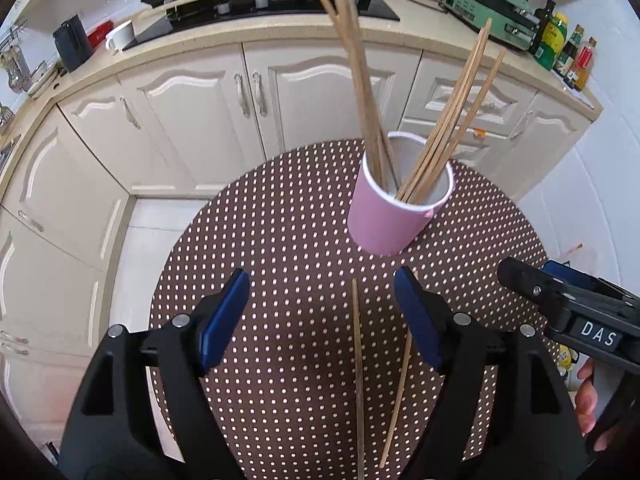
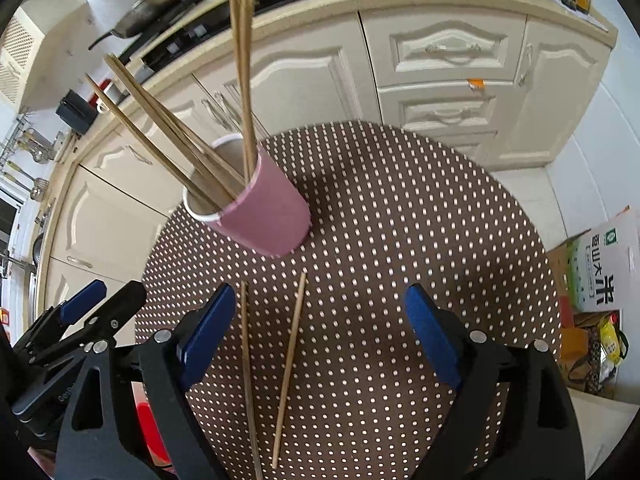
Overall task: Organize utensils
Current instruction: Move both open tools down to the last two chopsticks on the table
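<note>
Two loose chopsticks (image 1: 357, 360) are lying lengthwise on the desk (image 1: 280, 240), nearer than the pink cup (image 1: 394, 216), between the spread, empty left hand-held gripper (image 1: 320, 316) jaws; the right hand-held gripper (image 2: 320, 320) is likewise gaping over them.

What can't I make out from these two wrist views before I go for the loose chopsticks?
- Near ends of the two loose chopsticks: cut off by the bottom edge in the left wrist view.
- Lower ends of the chopsticks standing in the pink cup: hidden by its wall in both views.
- Right gripper: only one side shows at the left view's right edge.
- Left gripper: partly cut off at the right view's left edge.
</note>
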Tool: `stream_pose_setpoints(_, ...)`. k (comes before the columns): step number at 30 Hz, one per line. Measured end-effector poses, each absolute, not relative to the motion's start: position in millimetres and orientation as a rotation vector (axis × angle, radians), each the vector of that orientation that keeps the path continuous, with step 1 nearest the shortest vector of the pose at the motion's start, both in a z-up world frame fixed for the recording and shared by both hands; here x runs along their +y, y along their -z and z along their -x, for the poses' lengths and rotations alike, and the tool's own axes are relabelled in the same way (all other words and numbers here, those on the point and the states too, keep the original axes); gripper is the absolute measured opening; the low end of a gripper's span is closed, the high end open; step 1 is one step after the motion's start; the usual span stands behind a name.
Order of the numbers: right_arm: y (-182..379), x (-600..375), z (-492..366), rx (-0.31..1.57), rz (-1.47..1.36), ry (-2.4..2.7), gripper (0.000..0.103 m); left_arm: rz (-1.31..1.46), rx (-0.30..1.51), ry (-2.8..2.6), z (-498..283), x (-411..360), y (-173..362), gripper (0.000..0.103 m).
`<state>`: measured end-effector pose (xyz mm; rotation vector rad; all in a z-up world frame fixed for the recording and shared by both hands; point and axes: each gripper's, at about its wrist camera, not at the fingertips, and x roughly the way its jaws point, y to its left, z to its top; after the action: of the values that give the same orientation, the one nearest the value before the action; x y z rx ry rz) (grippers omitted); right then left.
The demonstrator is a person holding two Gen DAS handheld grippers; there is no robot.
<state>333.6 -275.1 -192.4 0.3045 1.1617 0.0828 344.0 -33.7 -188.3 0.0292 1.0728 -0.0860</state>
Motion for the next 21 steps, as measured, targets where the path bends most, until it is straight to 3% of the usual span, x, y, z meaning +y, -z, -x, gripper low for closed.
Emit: stream_pose_setpoints(21,263,-253,-329,1.307,-0.254,-0.035,0.083,-0.003,1.266,0.045,-342,-20,257,0.077)
